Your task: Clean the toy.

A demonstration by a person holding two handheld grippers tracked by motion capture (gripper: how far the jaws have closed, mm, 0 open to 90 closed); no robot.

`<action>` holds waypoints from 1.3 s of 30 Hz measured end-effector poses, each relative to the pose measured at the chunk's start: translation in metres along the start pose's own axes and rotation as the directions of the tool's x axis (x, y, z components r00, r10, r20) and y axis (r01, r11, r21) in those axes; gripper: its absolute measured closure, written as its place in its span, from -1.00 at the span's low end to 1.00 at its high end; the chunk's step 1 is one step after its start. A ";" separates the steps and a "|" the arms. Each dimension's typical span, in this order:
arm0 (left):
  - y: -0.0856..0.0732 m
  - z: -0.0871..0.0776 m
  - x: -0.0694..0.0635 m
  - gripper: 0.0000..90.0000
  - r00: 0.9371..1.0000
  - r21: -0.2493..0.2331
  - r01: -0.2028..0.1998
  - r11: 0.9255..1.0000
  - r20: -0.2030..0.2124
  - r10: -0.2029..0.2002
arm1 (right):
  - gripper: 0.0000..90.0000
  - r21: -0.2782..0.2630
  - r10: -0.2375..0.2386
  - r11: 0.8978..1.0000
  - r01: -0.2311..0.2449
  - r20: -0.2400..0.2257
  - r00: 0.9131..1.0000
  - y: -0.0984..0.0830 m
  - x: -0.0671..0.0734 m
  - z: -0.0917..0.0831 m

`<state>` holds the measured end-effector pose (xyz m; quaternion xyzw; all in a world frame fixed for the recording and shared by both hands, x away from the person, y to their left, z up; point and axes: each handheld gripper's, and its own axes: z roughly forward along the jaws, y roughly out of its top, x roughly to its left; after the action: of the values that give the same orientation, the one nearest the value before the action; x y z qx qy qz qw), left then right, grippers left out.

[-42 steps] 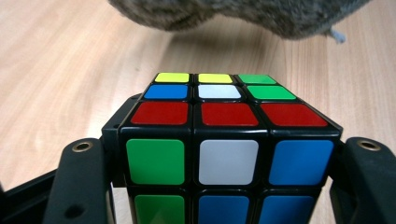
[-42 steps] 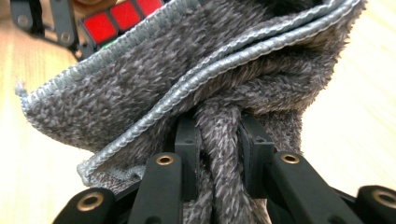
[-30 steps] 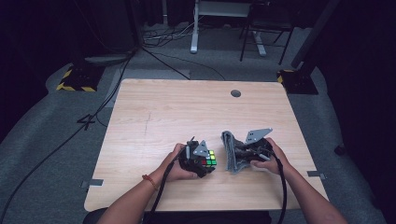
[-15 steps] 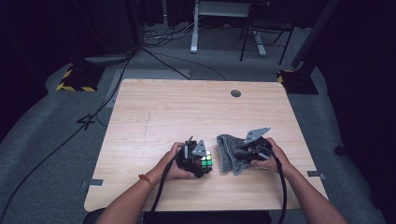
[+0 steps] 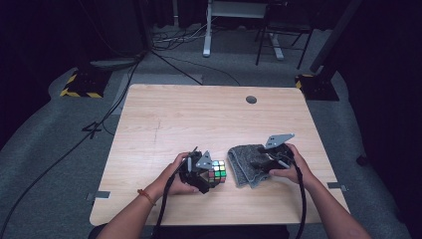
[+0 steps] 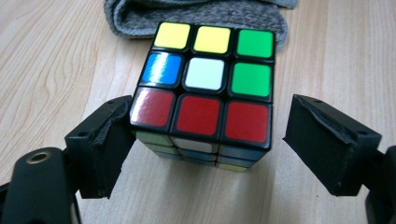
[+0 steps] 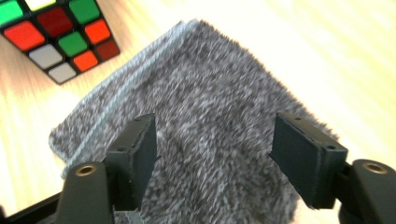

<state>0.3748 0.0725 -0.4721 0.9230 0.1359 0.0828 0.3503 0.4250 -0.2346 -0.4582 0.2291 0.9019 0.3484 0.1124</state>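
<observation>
High view: fixed above the desk's point(image 5: 164, 119) near edge, facing forward and down, distant. Left and right gripper views: close, looking along their own fingers. All three share the puzzle cube point(image 6: 205, 88) and grey cloth point(image 7: 210, 121).

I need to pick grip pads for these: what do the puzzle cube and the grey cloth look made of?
Puzzle cube: likely hard plastic, glossy; light glints off its coloured squares, set in a black frame. Grey cloth: soft, fuzzy textile, perhaps knit or terry, matte; flecked nap and a ribbed edge show.
</observation>
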 end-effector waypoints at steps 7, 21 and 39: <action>0.000 0.003 0.001 -0.64 1.000 0.025 0.004 1.000 -0.016 -0.004 | -0.34 -0.045 -0.021 0.999 0.021 -0.002 1.000 0.005 0.007 -0.005; -0.009 -0.005 -0.009 -0.63 1.000 0.052 0.008 0.999 -0.002 -0.008 | -0.23 -0.055 -0.106 0.993 0.102 -0.062 0.992 0.014 0.029 -0.005; -0.018 -0.022 -0.048 -0.43 0.996 0.065 -0.057 0.996 0.079 0.052 | -0.22 -0.027 -0.169 0.986 0.167 -0.109 0.980 0.018 0.056 0.013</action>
<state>0.3204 0.0840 -0.4706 0.9401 0.0996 0.0523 0.3217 0.3869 -0.1874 -0.4580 0.1313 0.9198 0.3578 0.0935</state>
